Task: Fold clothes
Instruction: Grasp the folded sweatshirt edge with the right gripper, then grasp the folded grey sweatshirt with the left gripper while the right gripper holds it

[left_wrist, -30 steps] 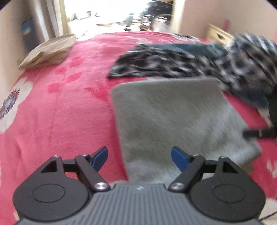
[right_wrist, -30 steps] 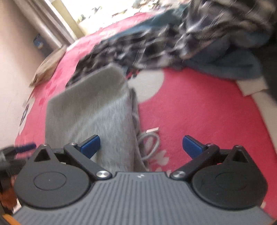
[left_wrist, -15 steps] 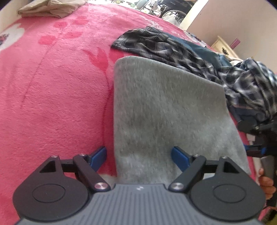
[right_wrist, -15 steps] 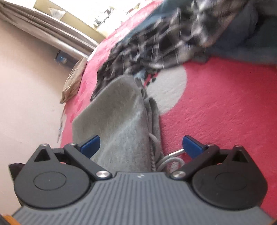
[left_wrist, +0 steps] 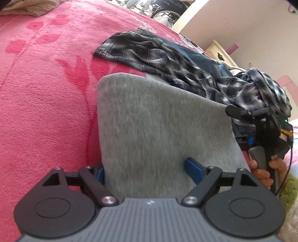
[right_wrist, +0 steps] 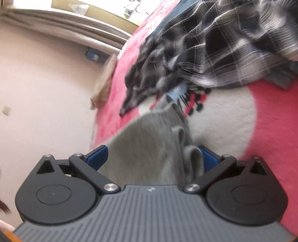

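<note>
A folded grey garment (left_wrist: 158, 121) lies on the pink floral blanket (left_wrist: 42, 104). My left gripper (left_wrist: 147, 170) is open, and the garment's near edge sits between its blue pads (left_wrist: 193, 168). In the right wrist view, the grey garment (right_wrist: 149, 137) bunches in folds between the fingers of my right gripper (right_wrist: 151, 159), which is also open. The left wrist view shows the right gripper (left_wrist: 240, 112) at the garment's right edge, held by a hand (left_wrist: 260, 173). How the cloth lies under either gripper body is hidden.
A crumpled plaid shirt (left_wrist: 167, 61) and a dark blue garment (left_wrist: 201, 57) lie just beyond the grey one. The plaid pile (right_wrist: 214, 46) fills the far right. A beige cloth (left_wrist: 31, 9) sits at the far left corner. Cream furniture (left_wrist: 221, 54) stands behind the bed.
Both grippers have dropped low and pushed forward to the grey garment's near edge, so the cloth now lies between their open fingers. The right gripper came into the left view.
</note>
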Demonstrator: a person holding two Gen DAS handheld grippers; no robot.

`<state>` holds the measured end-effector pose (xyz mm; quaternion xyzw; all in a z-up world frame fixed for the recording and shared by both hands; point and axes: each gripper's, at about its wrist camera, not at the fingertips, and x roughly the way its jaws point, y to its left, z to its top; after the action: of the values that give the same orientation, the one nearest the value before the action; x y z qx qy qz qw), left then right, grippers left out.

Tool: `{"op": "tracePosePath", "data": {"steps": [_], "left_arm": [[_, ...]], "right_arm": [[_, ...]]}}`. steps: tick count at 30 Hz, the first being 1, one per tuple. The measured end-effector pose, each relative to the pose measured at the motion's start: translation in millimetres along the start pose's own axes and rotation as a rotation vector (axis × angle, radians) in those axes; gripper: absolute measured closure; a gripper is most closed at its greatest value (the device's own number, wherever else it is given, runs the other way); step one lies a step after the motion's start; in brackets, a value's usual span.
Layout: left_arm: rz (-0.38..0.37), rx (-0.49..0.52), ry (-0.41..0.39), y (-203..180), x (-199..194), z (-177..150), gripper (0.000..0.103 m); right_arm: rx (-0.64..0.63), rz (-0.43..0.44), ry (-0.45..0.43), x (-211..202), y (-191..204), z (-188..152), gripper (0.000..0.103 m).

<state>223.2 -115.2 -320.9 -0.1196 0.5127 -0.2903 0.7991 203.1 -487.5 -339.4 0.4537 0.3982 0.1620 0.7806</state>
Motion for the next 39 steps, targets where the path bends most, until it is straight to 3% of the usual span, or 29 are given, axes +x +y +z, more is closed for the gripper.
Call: {"op": "tracePosePath", "data": {"steps": [11,15,24,27,29,31,33,35,37,39], "left_arm": [[-0.063,0.046,0.044,8,-11,-11,0.027],[-0.100,0.077,0.071,10,-10,-14,0.027],[-0.155,-0.024,0.017,11,12,4,0.022],[-0.182,-0.015,0.036,15,5,0,0.033],[-0.216,-0.009,0.074,21,-3,-4,0.041],[-0.242,-0.013,0.101,28,-5,-10,0.042],[-0.235,-0.041,0.095,28,0,-10,0.041],[-0.226,-0.050,0.079,21,7,-8,0.027],[-0.176,-0.002,0.070,4,10,-7,0.021],[-0.121,0.038,0.059,-11,9,-8,0.023]], "right_arm": [[-0.116,0.048,0.206,-22,15,-54,0.001],[-0.094,0.087,0.205,-15,13,-55,0.001],[-0.076,0.192,0.176,15,13,-34,0.001],[-0.085,0.194,0.173,15,13,-37,0.011],[-0.068,0.198,0.188,6,10,-41,0.027],[-0.046,0.205,0.200,-1,5,-45,0.037],[-0.030,0.201,0.192,-3,1,-47,0.042],[-0.023,0.175,0.167,2,2,-48,0.050],[-0.023,0.141,0.139,4,6,-50,0.050],[-0.030,0.095,0.109,2,13,-55,0.051]]}}
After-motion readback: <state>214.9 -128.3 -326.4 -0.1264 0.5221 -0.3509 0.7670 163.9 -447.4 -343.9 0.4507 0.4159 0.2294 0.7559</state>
